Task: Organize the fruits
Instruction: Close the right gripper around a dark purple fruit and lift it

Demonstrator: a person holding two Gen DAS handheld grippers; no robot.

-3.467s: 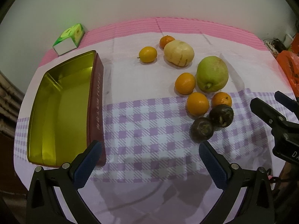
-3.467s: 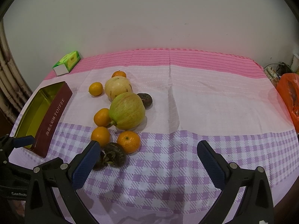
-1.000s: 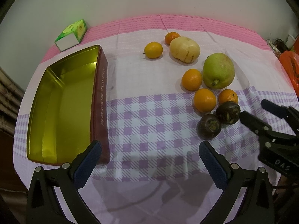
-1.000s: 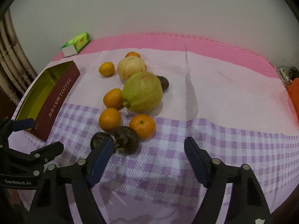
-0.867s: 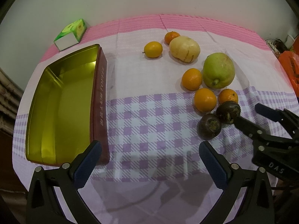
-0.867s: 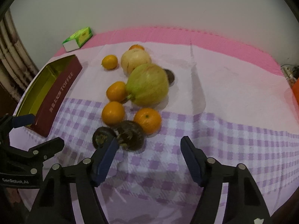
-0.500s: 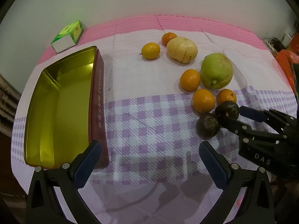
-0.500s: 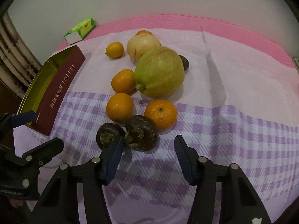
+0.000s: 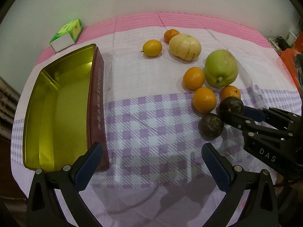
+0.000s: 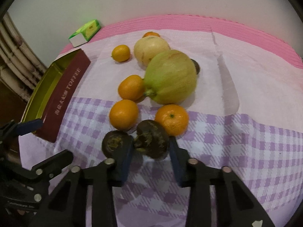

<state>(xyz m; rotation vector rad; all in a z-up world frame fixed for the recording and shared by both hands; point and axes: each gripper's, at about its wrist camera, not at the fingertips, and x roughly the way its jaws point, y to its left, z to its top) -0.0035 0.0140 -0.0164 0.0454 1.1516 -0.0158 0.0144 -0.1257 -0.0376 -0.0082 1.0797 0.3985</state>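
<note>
While closing tight on a mangosteen (image 10: 153,141), gripping it by both blue pads with the right gripper (image 10: 149,149) at the near edge of the fruit cluster. Pinching the dark purple fruit just beside a second mangosteen (image 10: 113,143), which is resting against the outer side of the left-hand finger. Reaching in from the right edge of the left wrist view, the right gripper (image 9: 236,111) angling down over the purple-checked tablecloth (image 9: 151,113).

Hanging wide open above the checked cloth with nothing between its pads, the left gripper (image 9: 151,151) waiting near the corner of the toffee tin (image 9: 96,104).

Lying open and showing only its gold lining, the red-walled tin sitting well apart from the fruit on the left side of the table.

Crowding just behind the held mangosteen, three tangerines (image 9: 204,99) clustering around a large green pear-shaped fruit (image 9: 220,70). Sitting farther back, a pale yellow melon (image 9: 184,46) touching a small tangerine (image 9: 171,35), with a yellow-orange citrus (image 9: 152,45) lying just beside them.

Resting on the pink border near the wall, a green and white carton (image 9: 67,34).
</note>
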